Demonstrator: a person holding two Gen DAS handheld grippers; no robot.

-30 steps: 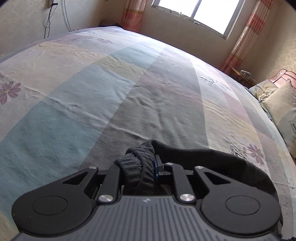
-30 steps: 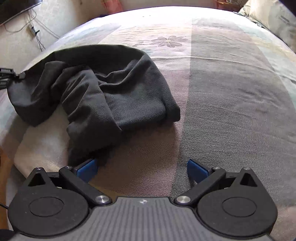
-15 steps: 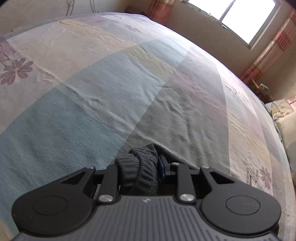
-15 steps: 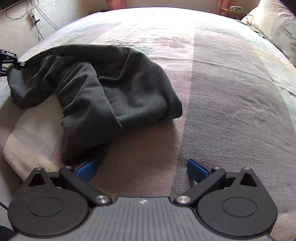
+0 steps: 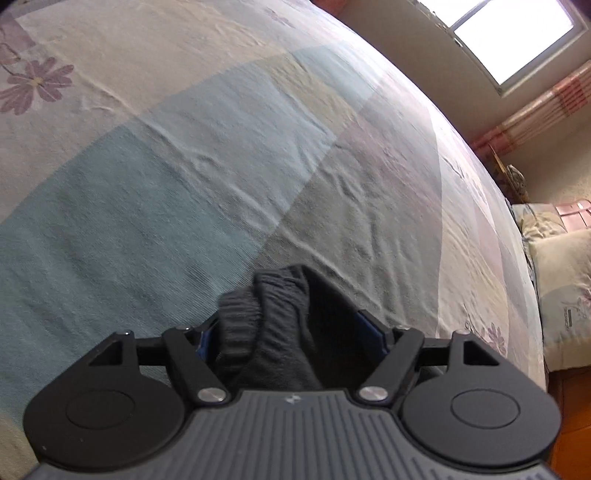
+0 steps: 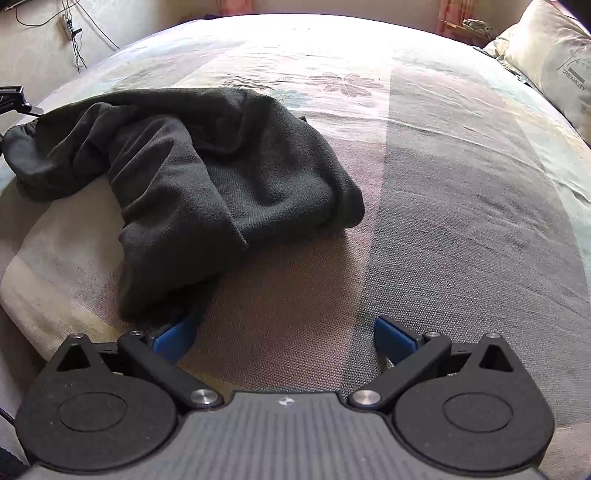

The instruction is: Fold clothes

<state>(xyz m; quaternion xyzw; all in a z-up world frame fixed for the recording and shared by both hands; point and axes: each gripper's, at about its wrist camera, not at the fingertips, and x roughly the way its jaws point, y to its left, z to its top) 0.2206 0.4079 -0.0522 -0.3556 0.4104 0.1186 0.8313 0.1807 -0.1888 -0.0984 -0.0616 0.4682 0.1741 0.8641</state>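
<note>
Garment: dark grey knit garment [image 6: 207, 177], which I see lying crumpled in a heap on the left part of the bed [image 6: 461, 206], near its edge.
Garment shape: thick folds piled over each other; one end runs left toward the bed's edge, another hangs down toward my right tool.
Left gripper [image 5: 291, 328]: I read its jaws as opening at this moment, the blue pads now set apart; a ribbed cuff and bunched dark cloth [image 5: 273, 321] sit between them. On the left the cloth lies close against the pad, on the right I see a gap, so nothing is pinched.
Right gripper [image 6: 284, 332]: jaws spread wide over bare bedcover, nothing between them. A low fold of the garment lies over its left blue pad [image 6: 173, 334]; I cannot tell whether it presses on it.
Bedcover: pale patchwork of teal, beige, grey and pink blocks with purple flower prints [image 5: 35, 83], lightly creased.
Surroundings: window [image 5: 513, 40] with striped curtain [image 5: 535, 114] far off, pillows [image 6: 554, 55] at the bed's right, cables [image 6: 74, 33] on the wall at left.
</note>
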